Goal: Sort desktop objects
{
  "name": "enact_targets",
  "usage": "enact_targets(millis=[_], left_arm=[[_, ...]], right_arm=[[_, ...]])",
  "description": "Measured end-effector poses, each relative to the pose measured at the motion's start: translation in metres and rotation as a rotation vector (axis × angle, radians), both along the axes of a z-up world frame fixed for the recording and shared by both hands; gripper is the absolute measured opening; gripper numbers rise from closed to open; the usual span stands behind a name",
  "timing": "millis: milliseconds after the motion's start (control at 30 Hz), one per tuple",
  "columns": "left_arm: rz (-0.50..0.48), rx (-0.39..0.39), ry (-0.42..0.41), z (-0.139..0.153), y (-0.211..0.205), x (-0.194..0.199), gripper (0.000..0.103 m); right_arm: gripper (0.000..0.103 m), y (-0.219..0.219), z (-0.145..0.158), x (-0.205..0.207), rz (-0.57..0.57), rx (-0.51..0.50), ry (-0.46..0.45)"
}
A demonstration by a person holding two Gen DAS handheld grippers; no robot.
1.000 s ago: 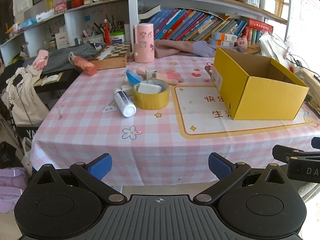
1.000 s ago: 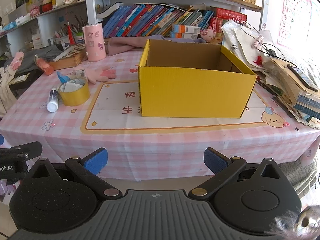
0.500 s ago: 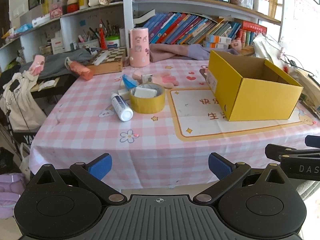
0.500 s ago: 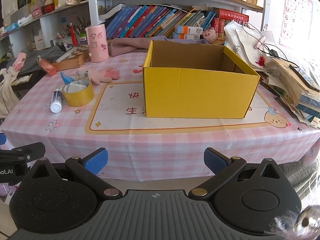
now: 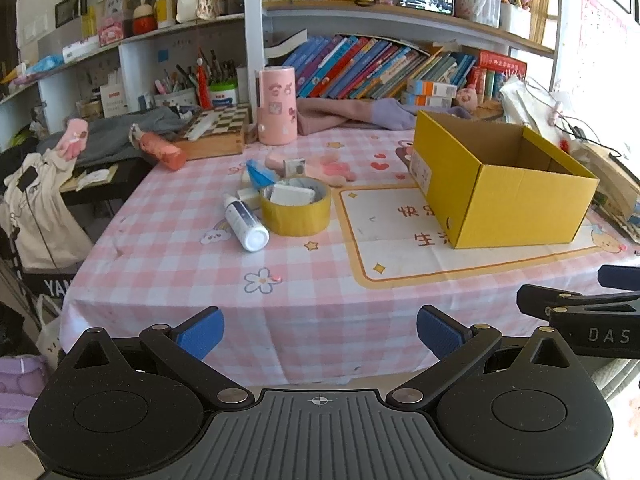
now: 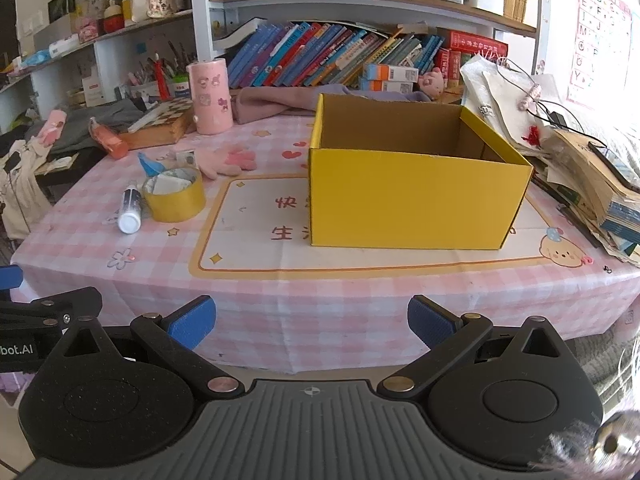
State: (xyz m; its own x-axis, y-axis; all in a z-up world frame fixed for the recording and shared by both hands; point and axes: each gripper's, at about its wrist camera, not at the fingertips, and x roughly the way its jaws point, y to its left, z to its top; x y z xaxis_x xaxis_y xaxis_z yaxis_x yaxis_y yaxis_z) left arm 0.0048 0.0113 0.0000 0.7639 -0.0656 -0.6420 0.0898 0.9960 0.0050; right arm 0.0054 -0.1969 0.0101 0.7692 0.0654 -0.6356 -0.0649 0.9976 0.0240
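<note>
An open yellow cardboard box [image 5: 500,188] [image 6: 412,196] stands on the pink checked tablecloth [image 5: 168,256], with nothing showing inside it. To its left lie a yellow tape roll [image 5: 295,206] [image 6: 174,194] with a white packet inside, a white bottle [image 5: 245,222] [image 6: 130,208] on its side, a blue item [image 5: 259,171] and a pink plush toy [image 6: 228,160]. My left gripper [image 5: 320,330] is open, in front of the table's near edge. My right gripper [image 6: 311,320] is open too, facing the box from off the table.
A pink cylinder [image 5: 277,106], a chessboard box [image 5: 218,132] and an orange bottle [image 5: 162,152] stand further back. Shelves of books [image 6: 340,56] line the rear. Stacked papers and books [image 6: 600,184] crowd the table's right end. Clothes hang at the left [image 5: 36,208].
Both grippers have drawn back from the table, so the box and the small items look farther away. Nothing on the table has moved.
</note>
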Motion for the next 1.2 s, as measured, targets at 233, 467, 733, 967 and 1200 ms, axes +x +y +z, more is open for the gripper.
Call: enact_targets(millis=[233, 467, 733, 967, 1200], left_arm=[[-0.02, -0.012, -0.01, 0.002, 0.008, -0.003, 0.103], [-0.03, -0.031, -0.006, 0.002, 0.018, -0.005, 0.103], [0.006, -0.004, -0.026, 0.001, 0.029, -0.009, 0.103], [0.053, -0.006, -0.073, 0.0, 0.042, -0.014, 0.103], [0.094, -0.033, -0.063, -0.001, 0.053, -0.007, 0.103]], right_arm=[[0.103, 0.01, 0.001, 0.002, 0.017, 0.003, 0.007], [0.103, 0.016, 0.0, 0.005, 0.048, 0.047, 0.016], [0.103, 0.029, 0.0, 0.012, 0.07, 0.037, 0.015], [0.102, 0.039, 0.0, 0.021, 0.106, 0.06, 0.011], [0.097, 0.05, -0.002, 0.028, 0.153, 0.063, -0.012]])
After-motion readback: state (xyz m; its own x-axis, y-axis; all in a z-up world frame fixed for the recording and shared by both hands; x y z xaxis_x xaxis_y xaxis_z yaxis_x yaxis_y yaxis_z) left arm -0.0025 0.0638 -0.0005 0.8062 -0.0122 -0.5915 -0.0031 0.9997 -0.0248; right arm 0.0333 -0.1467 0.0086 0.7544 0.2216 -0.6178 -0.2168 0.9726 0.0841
